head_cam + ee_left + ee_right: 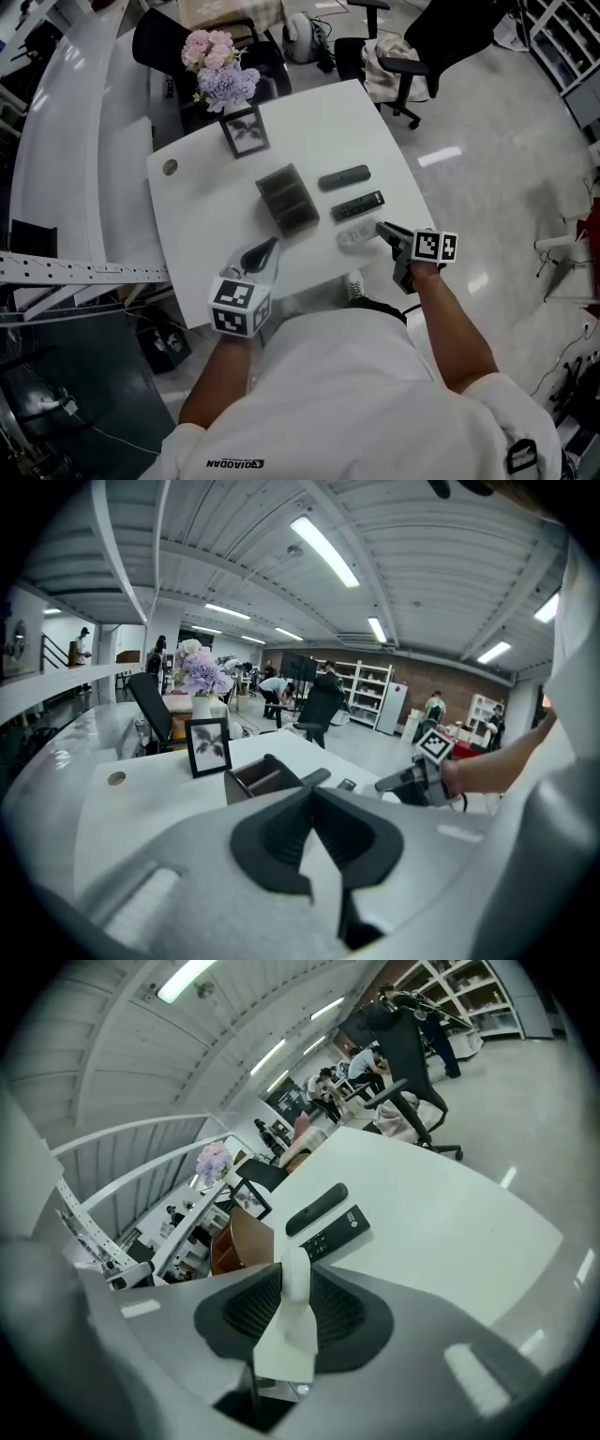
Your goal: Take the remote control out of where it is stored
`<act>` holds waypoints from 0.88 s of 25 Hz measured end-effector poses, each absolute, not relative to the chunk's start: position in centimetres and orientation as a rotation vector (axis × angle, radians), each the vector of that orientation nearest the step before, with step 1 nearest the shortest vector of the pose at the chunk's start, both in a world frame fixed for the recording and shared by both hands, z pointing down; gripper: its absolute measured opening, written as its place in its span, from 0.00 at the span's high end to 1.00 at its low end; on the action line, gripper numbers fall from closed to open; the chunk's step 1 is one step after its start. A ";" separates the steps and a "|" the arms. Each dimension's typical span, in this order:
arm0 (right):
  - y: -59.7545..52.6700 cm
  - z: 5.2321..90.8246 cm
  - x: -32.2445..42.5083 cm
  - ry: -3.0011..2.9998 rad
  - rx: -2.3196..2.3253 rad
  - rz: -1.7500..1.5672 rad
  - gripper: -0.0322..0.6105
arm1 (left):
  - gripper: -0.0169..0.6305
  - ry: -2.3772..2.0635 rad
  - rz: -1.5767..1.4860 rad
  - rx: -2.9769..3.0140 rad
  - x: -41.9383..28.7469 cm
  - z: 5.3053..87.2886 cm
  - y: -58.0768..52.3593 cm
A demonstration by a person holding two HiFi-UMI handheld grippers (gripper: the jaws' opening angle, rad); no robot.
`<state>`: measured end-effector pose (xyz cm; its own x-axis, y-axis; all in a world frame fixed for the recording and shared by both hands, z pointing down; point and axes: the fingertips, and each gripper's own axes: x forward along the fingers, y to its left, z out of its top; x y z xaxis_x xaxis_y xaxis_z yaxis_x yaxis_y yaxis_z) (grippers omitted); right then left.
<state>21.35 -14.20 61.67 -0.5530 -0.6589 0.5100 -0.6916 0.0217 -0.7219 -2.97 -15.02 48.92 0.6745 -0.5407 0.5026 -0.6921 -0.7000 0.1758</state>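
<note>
Right of the dark brown, compartmented storage box (286,199) on the white table (202,220), two black remotes lie flat, clear of the box. One is a slim rounded one (344,177), farther from the person. The other is a flat rectangular one with rows of buttons (357,205), nearer.

A third remote, the white plastic one (294,1307), is out of the box too. The right gripper (382,228) has it pinched by one end, jaws part-way closed on it. The head view puts it low over the table, right of the box and just nearer the person than the buttoned black remote. Whether it touches the surface, cannot tell.

The left gripper (314,794) has its jaws together at the tips with nothing in them, off the box's near corner.

Judgement: removal done, or all but. The box compartments look dark and bare from above, though their floors are hard to read. Likely left to do: set the white remote down and let go.

White remote: long, narrow, pale and smooth, with a rounded far end in the right gripper view. No buttons legible.
</note>
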 end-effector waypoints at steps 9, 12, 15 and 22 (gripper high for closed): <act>-13.9 65.3 23.9 -2.113 1.616 1.790 0.77 | 0.97 -0.970 0.569 2.508 -3.0 49.0 -14.8; -13.9 66.1 24.4 -2.089 1.641 1.773 0.77 | 0.97 -0.977 0.568 2.505 -3.2 49.1 -14.7; -13.8 66.6 24.7 -2.047 1.657 1.722 0.76 | 0.97 -0.984 0.565 2.499 -3.6 49.1 -14.6; -14.0 66.8 25.2 -2.000 1.708 1.594 0.87 | 0.97 -0.993 0.554 2.496 -4.6 49.1 -14.3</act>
<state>25.16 -13.96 66.76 -0.3815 -0.6872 0.6183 -0.7561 -0.1528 -0.6364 -4.55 -14.32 49.11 0.6697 -0.5549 0.4935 -0.7116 -0.6697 0.2126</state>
